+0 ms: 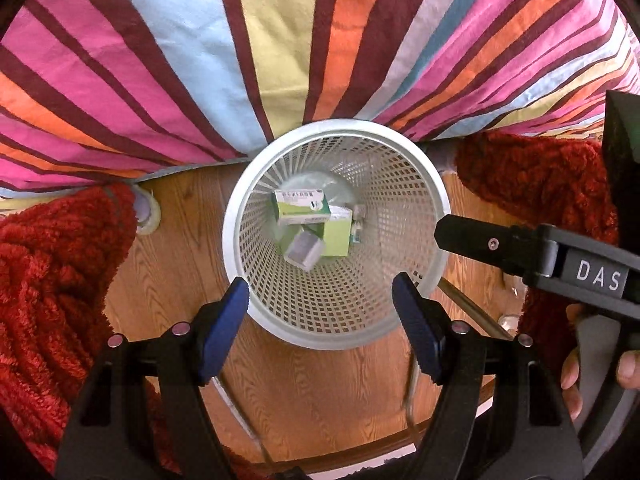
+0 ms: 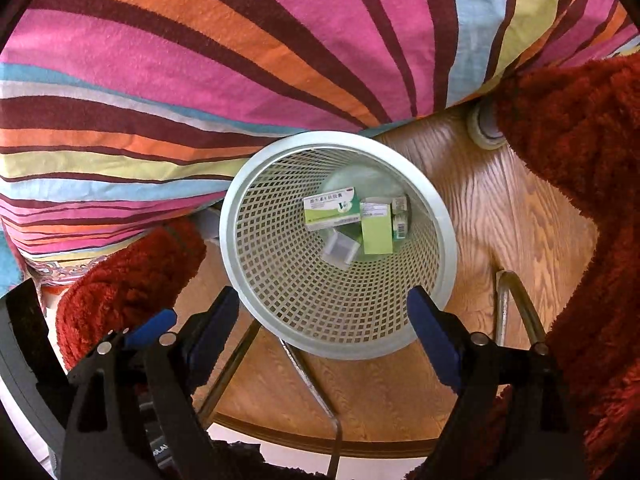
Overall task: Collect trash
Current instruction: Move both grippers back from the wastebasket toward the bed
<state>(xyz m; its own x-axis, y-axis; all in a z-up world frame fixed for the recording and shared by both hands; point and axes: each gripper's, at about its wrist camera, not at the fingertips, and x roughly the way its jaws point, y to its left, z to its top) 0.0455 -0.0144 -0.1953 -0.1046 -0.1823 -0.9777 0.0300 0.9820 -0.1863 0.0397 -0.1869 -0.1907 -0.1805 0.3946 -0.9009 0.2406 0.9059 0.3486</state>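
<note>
Round white plastic mesh wastebasket [image 1: 400, 292] at frame centre. Inside it: green-and-white cardboard box [image 1: 302, 202], plain lime-green box [image 1: 336, 238], grey-white small box [image 1: 304, 250]. Striped cloth [image 1: 280, 40] across the top: pink, maroon, orange, pale blue, yellow-green. Red shaggy rug [image 1: 48, 280] at the sides. Orange-brown wood-grain floor [image 1: 320, 392].

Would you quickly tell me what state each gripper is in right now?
Left gripper: open, empty, above the white mesh wastebasket.
Right gripper: open, empty, above the same wastebasket.
</note>
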